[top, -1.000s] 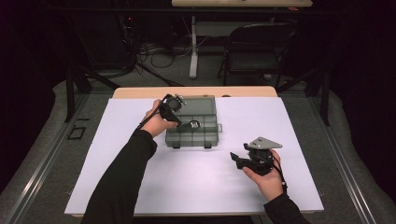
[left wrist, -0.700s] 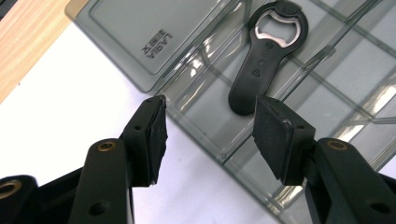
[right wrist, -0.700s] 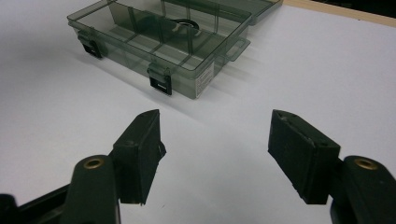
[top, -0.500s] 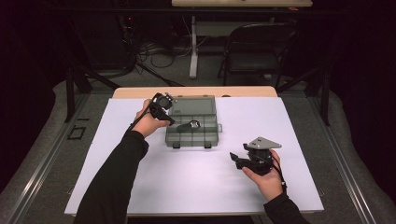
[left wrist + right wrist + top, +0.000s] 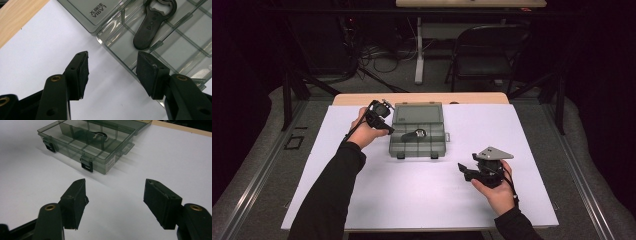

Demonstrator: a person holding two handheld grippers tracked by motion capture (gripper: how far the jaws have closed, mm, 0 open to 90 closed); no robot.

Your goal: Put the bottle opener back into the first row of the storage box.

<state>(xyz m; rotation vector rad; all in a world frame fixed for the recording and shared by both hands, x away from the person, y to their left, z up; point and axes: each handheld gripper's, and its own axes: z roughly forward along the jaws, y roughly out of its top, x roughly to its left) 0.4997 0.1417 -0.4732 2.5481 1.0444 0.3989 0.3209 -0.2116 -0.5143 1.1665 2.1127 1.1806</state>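
The desk (image 5: 422, 200) carries a white sheet, with a bare wooden strip along its 12 o'clock edge. A smoke-grey compartment box (image 5: 417, 137) lies open at the centre-rear of the sheet, its lid (image 5: 417, 112) folded flat toward 12 o'clock and two black latches on its 6 o'clock wall. A black bottle opener (image 5: 153, 23) lies inside one compartment, across a divider. The lid bears the reversed lettering "LARIA" in the left gripper view; the opener carries embossed letters too small to read. The left hand-held gripper (image 5: 382, 117) sits at the box's 9 o'clock edge, jaws wide and empty, one jaw over the box's rim. The right hand-held gripper (image 5: 474, 170) rests at 4 o'clock from the box, well apart, jaws wide and empty. Bare sheet surrounds the box toward 3, 6 and 9 o'clock.
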